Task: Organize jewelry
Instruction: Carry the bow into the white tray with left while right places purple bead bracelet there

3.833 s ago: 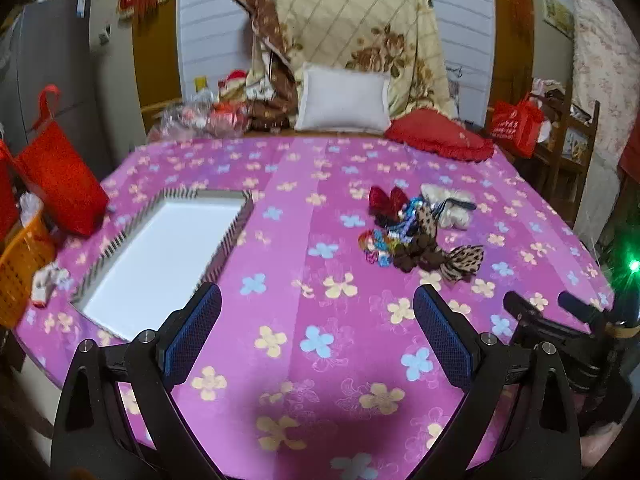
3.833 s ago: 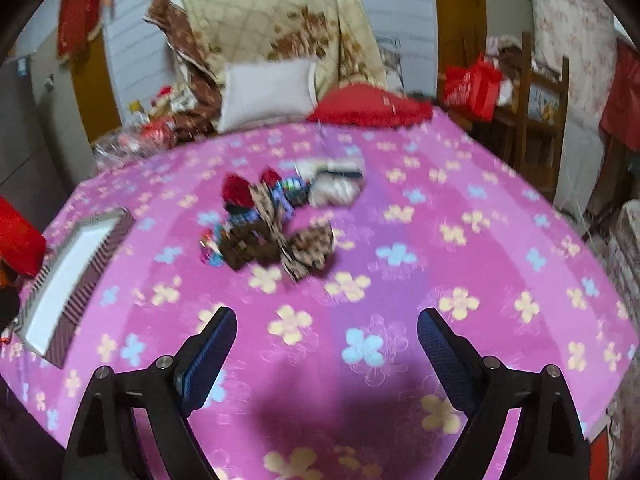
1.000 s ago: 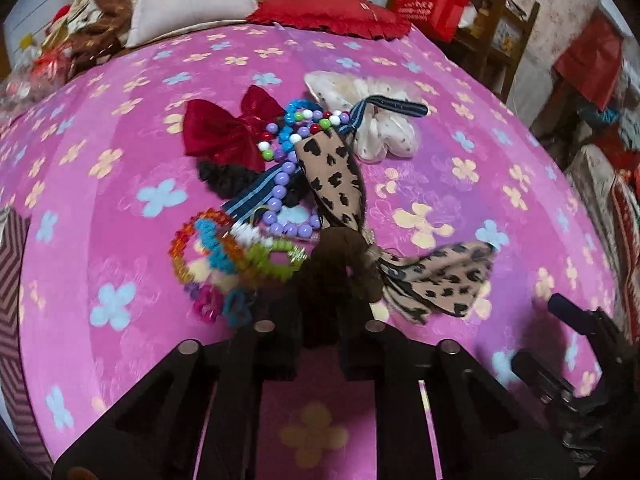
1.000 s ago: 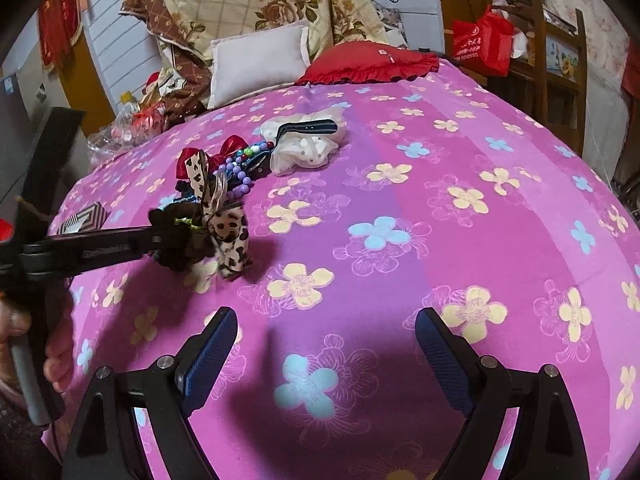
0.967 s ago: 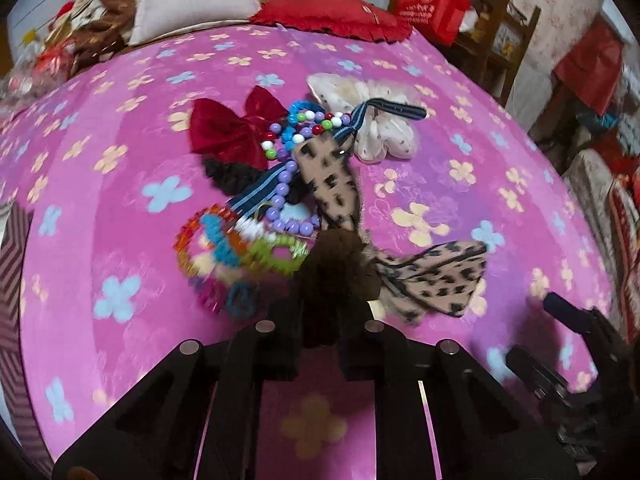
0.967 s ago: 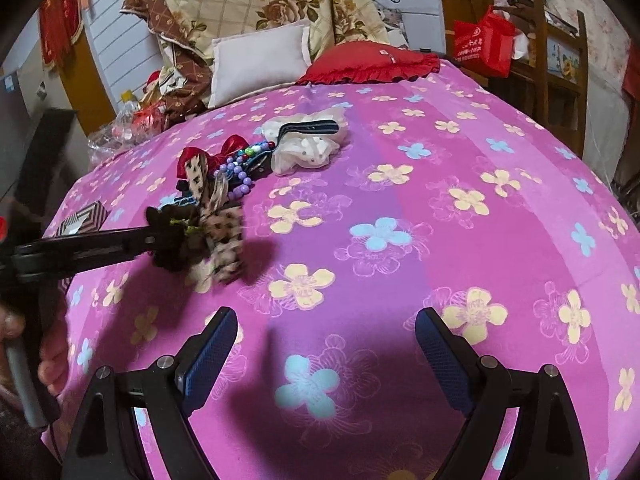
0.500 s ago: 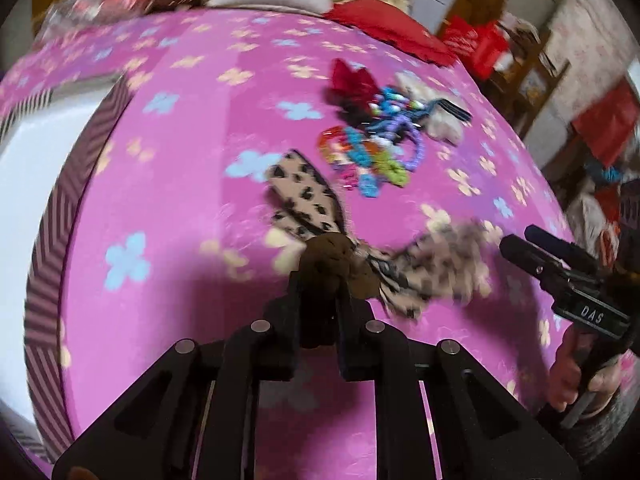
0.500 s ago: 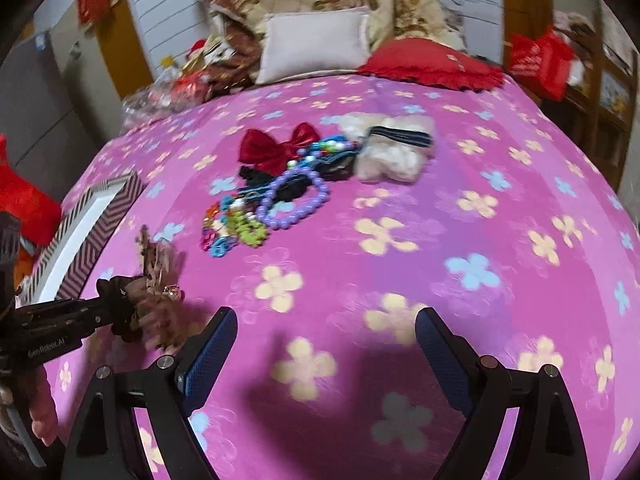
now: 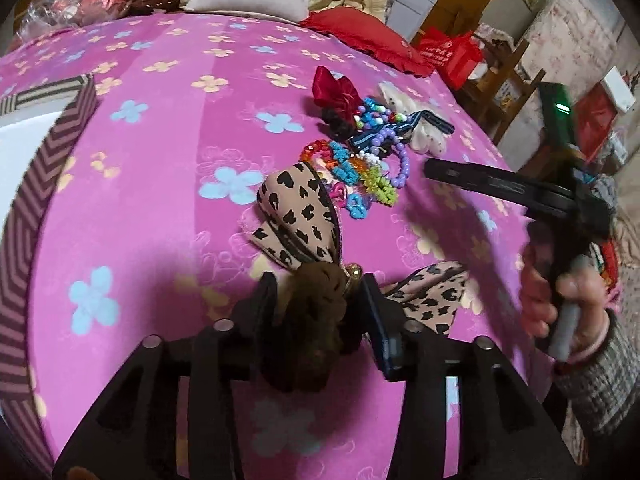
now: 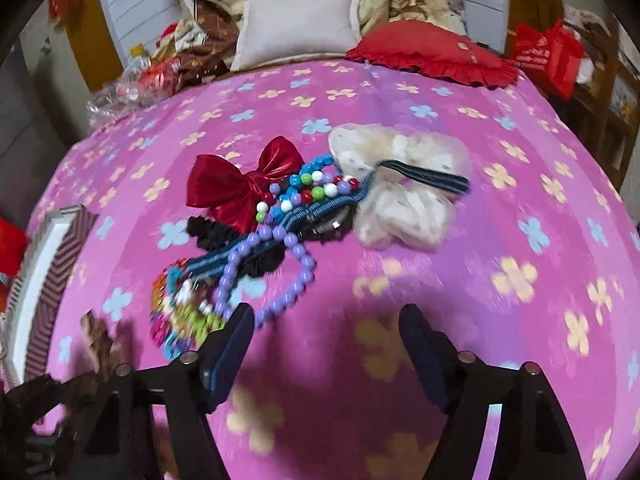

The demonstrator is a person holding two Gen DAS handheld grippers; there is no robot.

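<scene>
A leopard-print bow (image 9: 300, 216) with a brown scrunchie (image 9: 316, 292) lies on the pink flowered cloth. My left gripper (image 9: 320, 296) has its jaws opening around the scrunchie, which sits between the pads, no longer squeezed. The jewelry pile lies beyond: red bow (image 10: 240, 184), purple bead bracelet (image 10: 280, 276), colourful bracelets (image 10: 180, 308), cream hair bow (image 10: 400, 200). My right gripper (image 10: 326, 328) hovers just short of the pile, its jaws closing with nothing between them. The bead bracelet lies just past its left fingertip.
A white box with a brown zigzag rim (image 9: 24, 208) stands at the left edge of the bed. A grey pillow (image 10: 296, 20) and a red cushion (image 10: 432, 52) lie at the far end. A hand (image 9: 552, 292) holds the right gripper's handle.
My left gripper carried the leopard bow out of the pile toward the box side, and its jaws have parted. My right gripper moved up to the pile and its jaws narrowed.
</scene>
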